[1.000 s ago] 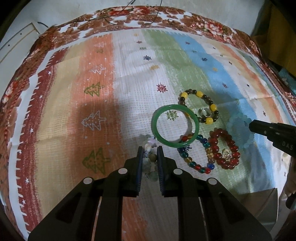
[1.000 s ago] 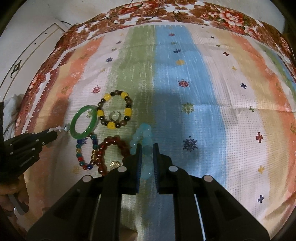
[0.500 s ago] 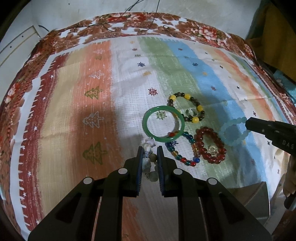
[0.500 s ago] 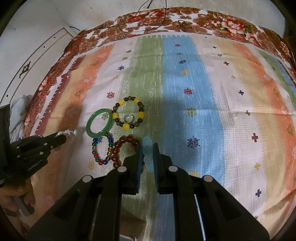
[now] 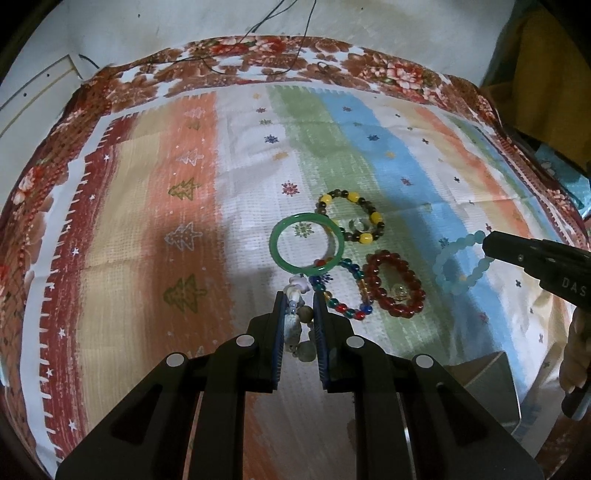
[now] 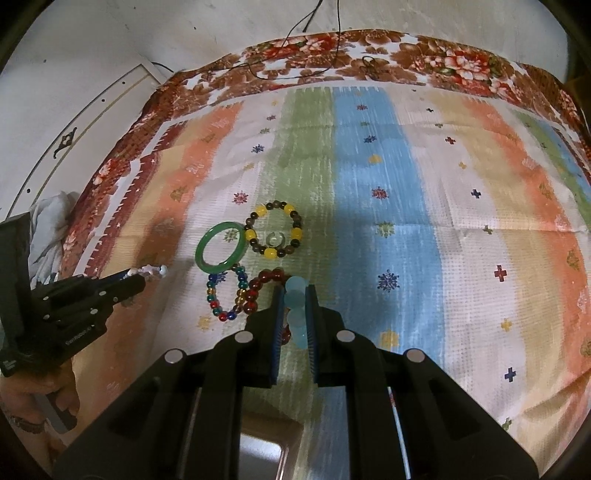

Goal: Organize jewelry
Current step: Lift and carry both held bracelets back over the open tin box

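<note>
- Grippers, both ours, hang over a striped cloth [image 5: 207, 206] w/ tree and snowflake prints and a brown floral border.
- Our left gripper [image 5: 298, 299]: jaws narrow, clamped on a pale mixed-bead bracelet [image 5: 297, 295] w/ a white star-shaped bead at the top; the rest of the strand dangles between the blue pads, clear of the cloth.
- Our right gripper [image 6: 295, 291]: jaws pinched tight on a light-blue bead bracelet [image 6: 295, 295]; in the left wrist view it hangs as an open loop [image 5: 458, 264] off the gripper tip [image 5: 491, 245], above the blue stripe.
- Left on the cloth, grouped near centre:
- green bangle [image 5: 307, 244], lying flat.
- yellow-and-brown bead bracelet [image 5: 351, 220] just right of the bangle, touching it or nearly; a small clear ring [image 5: 360, 223] sits inside it.
- multicolour bead bracelet [image 5: 341, 291], its top end overlapped by the bangle's near edge.
- dark red bead bracelet [image 5: 393, 283] beside the multicolour one, w/ a small clear bead or charm inside; can't tell which.
- Metal tray [image 6: 262, 452] shows at the bottom edge, under our right gripper.
- Black cable [image 5: 295, 33] trails down the white wall onto the far border.
</note>
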The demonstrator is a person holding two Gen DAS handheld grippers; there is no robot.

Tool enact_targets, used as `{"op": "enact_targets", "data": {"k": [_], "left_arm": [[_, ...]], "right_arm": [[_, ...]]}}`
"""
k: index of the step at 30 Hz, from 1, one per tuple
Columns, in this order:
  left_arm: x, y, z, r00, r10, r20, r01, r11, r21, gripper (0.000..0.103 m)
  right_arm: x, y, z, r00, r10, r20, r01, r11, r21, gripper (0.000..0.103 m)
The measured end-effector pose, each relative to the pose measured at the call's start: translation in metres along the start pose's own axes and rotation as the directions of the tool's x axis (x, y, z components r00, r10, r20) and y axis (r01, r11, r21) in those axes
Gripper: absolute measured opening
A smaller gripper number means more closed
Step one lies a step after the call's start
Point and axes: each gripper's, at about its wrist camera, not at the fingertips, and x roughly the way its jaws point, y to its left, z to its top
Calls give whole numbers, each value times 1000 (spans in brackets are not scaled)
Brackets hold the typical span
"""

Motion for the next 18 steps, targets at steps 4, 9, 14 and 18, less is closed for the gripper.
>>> {"op": "enact_targets", "data": {"k": [4, 9, 14, 18], "left_arm": [[-8, -5, -3, 1000, -7, 12, 7, 1000, 8, 14], [-17, -9, -9, 999, -22, 25, 22, 1000, 11, 14], [-27, -16, -14, 999, -36, 39, 35, 999, 24, 14], [-35, -22, -17, 998, -49, 49, 48, 998, 37, 14]], "right_arm": [[-10, 5, -2, 1000, 9, 18, -9, 1000, -6, 13], [-23, 9, -5, 999, 23, 40, -22, 1000, -17, 13], [-36, 15, -9, 997, 37, 62, -36, 999, -30, 13], [-45, 18, -15, 996, 47, 75, -44, 998, -39, 13]]}}
